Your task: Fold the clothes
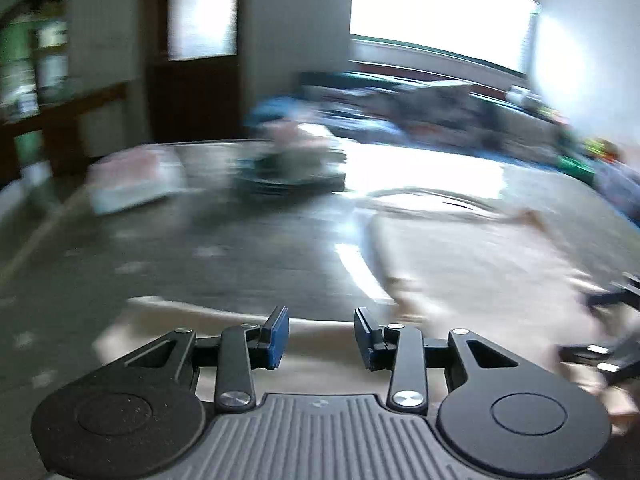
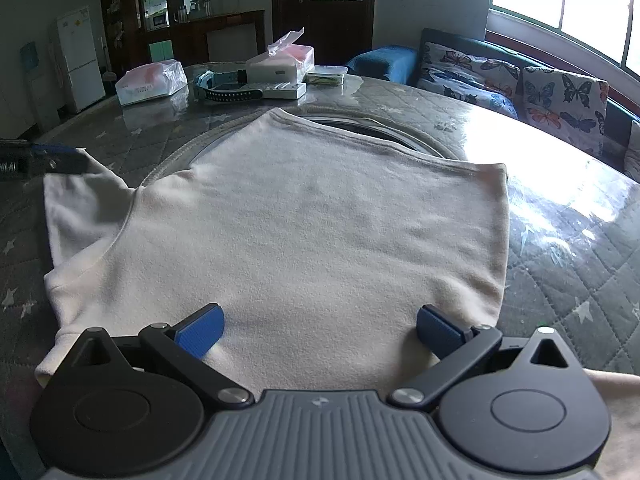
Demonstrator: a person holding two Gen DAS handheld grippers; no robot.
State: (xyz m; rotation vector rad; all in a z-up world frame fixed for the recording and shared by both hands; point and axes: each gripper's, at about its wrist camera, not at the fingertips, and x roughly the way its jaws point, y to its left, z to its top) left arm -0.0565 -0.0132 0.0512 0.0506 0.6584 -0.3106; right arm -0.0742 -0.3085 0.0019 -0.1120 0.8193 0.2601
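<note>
A cream fleece top (image 2: 312, 232) lies spread flat on a round table with a dark quilted star-print cover (image 2: 568, 264). One sleeve (image 2: 76, 208) sticks out at the left. My right gripper (image 2: 320, 330) is open, its blue pads just above the near hem. My left gripper (image 1: 321, 338) is open and empty over the cream cloth (image 1: 460, 256); that view is blurred. The left gripper also shows at the left edge of the right wrist view (image 2: 44, 160), by the sleeve end. The right gripper shows at the right edge of the left wrist view (image 1: 612, 332).
At the table's far side lie a plastic bag (image 2: 152, 82), a tissue box (image 2: 280, 64), a watch (image 2: 224, 88) and a flat box (image 2: 326, 74). A sofa with butterfly cushions (image 2: 520, 84) stands behind on the right.
</note>
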